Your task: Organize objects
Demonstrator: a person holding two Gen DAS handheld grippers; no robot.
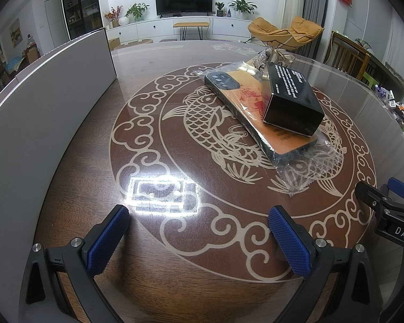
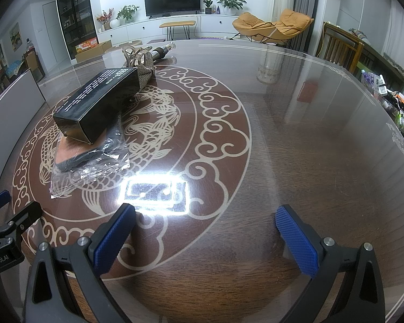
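The black box (image 1: pixel 292 99) is taken as the landmark. It is seen lying on top of the bagged phone case (image 1: pixel 258 113), tilted, with its far end propped near a glittery item (image 1: pixel 261 60) behind it; all three are stacked near the middle of the glass-topped table (image 2: pixel 296 134), over the fish pattern. A grey bin (image 1: pixel 48 94) is seen well to the left of the box, probably the place where the things are to be put.

From the left gripper (image 1: pixel 199 239) the box lies ahead and to the right; from the right gripper (image 2: pixel 206 239) it lies ahead and to the left (image 2: pixel 97 105). Both grippers are held empty, low over the table on the near side of the box, with their fingers wide apart. Neither is clearly nearer to it.

The box's long axis is seen running away from the cameras, its near short end facing the grippers. A grasp across its narrow width is judged the likely need, with the jaws set on the two long sides.
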